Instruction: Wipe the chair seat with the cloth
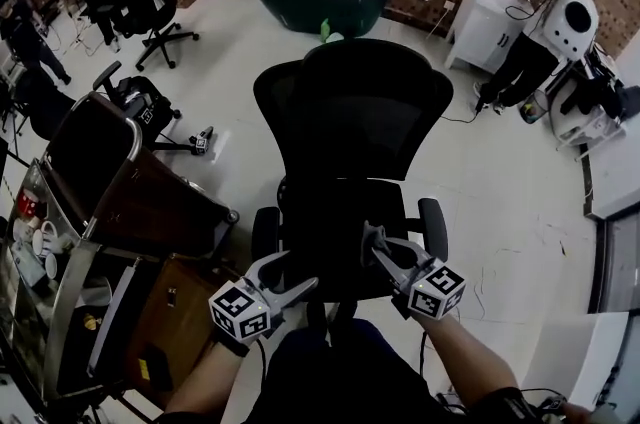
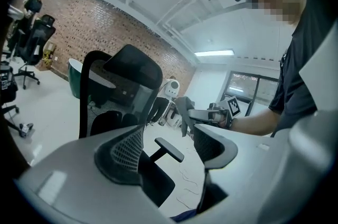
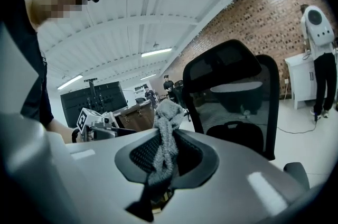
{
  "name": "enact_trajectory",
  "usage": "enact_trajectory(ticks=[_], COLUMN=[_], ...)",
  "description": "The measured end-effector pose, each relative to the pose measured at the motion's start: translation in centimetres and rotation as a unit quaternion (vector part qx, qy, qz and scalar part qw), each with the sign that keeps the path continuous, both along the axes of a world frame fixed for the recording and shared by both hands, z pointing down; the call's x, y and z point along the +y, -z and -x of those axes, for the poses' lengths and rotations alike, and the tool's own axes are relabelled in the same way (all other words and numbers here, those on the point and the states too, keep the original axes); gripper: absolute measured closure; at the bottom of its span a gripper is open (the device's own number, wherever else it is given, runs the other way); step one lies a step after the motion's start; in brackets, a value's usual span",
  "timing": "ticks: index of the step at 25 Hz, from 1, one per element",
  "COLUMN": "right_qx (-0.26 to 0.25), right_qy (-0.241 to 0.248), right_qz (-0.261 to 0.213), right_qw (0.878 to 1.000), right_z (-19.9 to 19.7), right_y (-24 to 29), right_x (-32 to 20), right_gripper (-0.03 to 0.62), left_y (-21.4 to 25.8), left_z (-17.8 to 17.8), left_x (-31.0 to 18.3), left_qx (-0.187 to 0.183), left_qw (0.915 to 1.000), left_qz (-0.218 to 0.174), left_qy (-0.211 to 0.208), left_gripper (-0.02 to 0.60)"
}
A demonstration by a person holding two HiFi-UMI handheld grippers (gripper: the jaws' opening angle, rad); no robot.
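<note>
Right claw (image 1: 375, 240) is pinching the cloth (image 1: 369, 234): in the right gripper view a grey, nubbly strip of cloth (image 3: 165, 136) stands up from between the pressed-in jaws and flops over at its top. Left claw (image 1: 289, 274) is spread and empty, and its own view shows only the chair and floor past the gap. Both are held over the near part of the chair seat (image 1: 335, 212), with the cloth on the person's right side, near the right armrest (image 1: 433, 226). From the left gripper view the cloth (image 2: 184, 111) hangs free from the right claw in the air, so I judge the wiping proper has not begun, or is between strokes; the picking up is done, and the whole seat is left to cover. Much is hard to read: the seat is black on black, so no dust or wiped streak can be made out, its front edge is covered by the claws and the person's body, and the head view cannot settle whether the cloth touches the seat.
</note>
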State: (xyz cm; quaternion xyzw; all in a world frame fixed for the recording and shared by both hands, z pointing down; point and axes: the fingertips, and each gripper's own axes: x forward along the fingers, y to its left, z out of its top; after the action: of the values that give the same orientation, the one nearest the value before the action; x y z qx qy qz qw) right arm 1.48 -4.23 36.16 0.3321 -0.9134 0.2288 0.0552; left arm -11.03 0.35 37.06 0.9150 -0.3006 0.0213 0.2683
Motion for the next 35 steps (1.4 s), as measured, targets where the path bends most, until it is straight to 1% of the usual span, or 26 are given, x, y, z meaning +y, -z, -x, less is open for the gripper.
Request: enact_trajectory(ticks=[4,7,11,14,19,21,23,27,29,31,35], right_qx=[-0.01,-0.001,0.026,0.045,0.117,0.145,0.171,0.234,0.259,0.275,0.287], right_qy=[0.017,0.034,0.056,0.081,0.108,0.122,0.137,0.171,0.174,0.173,0.184], right_qz=[0.01,0.02,0.046,0.076,0.123,0.135,0.142,0.141,0.137,0.134,0.119], right_qw=[1.0,0.999,0.997,0.993,0.98,0.973,0.965,0.947,0.94,0.936,0.933], right_z=[1.2,2.1,3.4,5.6,9.0,10.4,11.9,14.5,15.4,16.2,18.9], right_y=[-1.1,-2.7,-7.3,-12.3,-23.3,-27.5,-31.3,-38.7,-41.7,-44.1,-47.4], right_x=[-2.6,-4.5,-7.7,-10.1,-14.3,-15.3,-16.3,-17.7,-18.8,-19.8,-21.0], right_gripper=[0.54,0.54,0.54,0.54,0.54,0.54,0.54,0.54,0.54,0.54,0.54], left_y=[-0.6,-1.0,-3.7,-6.8,-12.8,-14.9,-16.7,-19.9,-21.2,-22.6,-24.4], left_z=[-0.3,0.0,0.5,1.2,1.8,2.0,2.3,2.7,2.6,2.5,2.9], left_x=[-2.2,-3.8,-5.9,-7.5,-10.4,-11.3,-12.3,-13.9,-14.8,-15.3,-15.6], left_qx=[-0.004,-0.003,-0.017,-0.023,-0.007,-0.012,-0.017,-0.017,-0.015,-0.01,-0.009], left_qw=[0.9999,0.9995,0.9983,0.9965,0.9925,0.9916,0.9914,0.991,0.9908,0.9905,0.9906], left_qz=[0.003,0.008,0.027,0.048,0.09,0.098,0.099,0.095,0.095,0.1,0.102], left_qy=[0.011,0.03,0.048,0.065,0.083,0.084,0.085,0.093,0.095,0.094,0.09], left_gripper=[0.258,0.258,0.258,0.258,0.258,0.258,0.258,0.258,0.258,0.258,0.258])
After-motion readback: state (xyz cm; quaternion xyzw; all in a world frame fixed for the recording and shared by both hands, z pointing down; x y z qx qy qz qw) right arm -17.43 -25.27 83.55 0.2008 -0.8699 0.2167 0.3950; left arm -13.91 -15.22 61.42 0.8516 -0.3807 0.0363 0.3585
